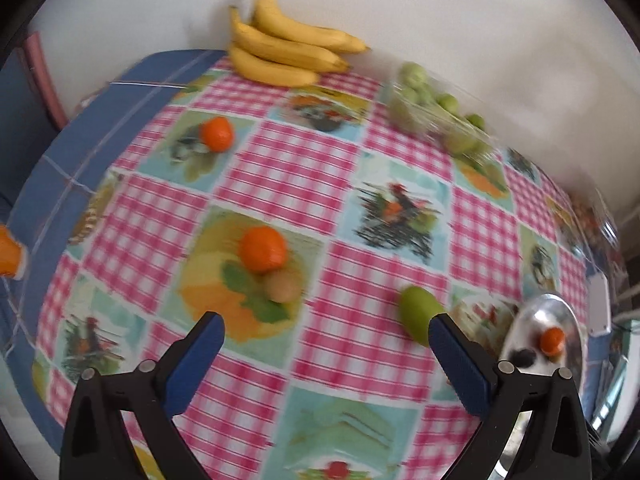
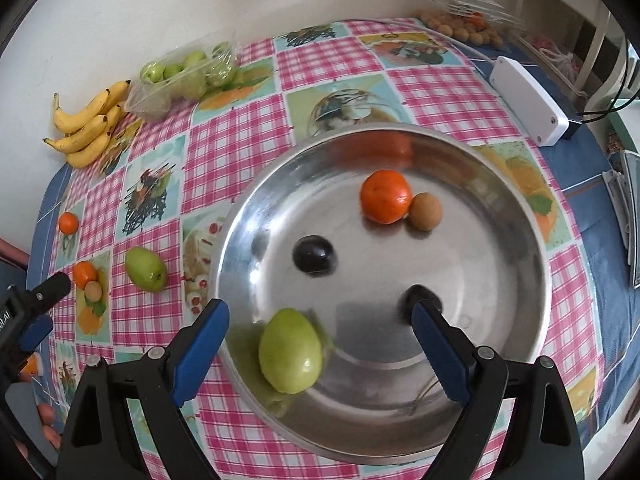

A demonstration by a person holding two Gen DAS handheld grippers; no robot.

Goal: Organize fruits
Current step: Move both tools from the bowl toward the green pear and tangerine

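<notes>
Right claw (image 2: 320,326) spread wide, gripping nothing, poised over the near part of a steel bowl (image 2: 532,240) on the checked tablecloth (image 2: 224,148) of the worktop. Just inside its left finger, a green guava (image 2: 291,356) lying in the bowl. Beyond the tips, a dark plum (image 2: 314,254); a 2nd dark fruit (image 2: 416,300), partly hidden, touching the right finger. Farther ahead, a tangerine (image 2: 386,196) touching a small brown fruit (image 2: 425,211).

Left claw (image 1: 326,334) likewise wide and empty, hanging above bare cloth. Ahead and slightly left of it, 1 tangerine (image 1: 263,249) pressed against a small brown fruit (image 1: 282,287). Just beside the right finger, a green guava (image 1: 418,314), part of it hidden behind that finger. Well ahead to the left, another tangerine (image 1: 217,133) alone. At the far edge by the wall, a bunch of bananas (image 1: 286,46); right of them, a clear bag of small green fruit (image 1: 436,108). View blurred throughout.

Beyond the right claw's bowl on the right, a white box (image 2: 528,100) with a cable, and farther off a heap of small brown fruit (image 2: 460,30) under clear plastic.
</notes>
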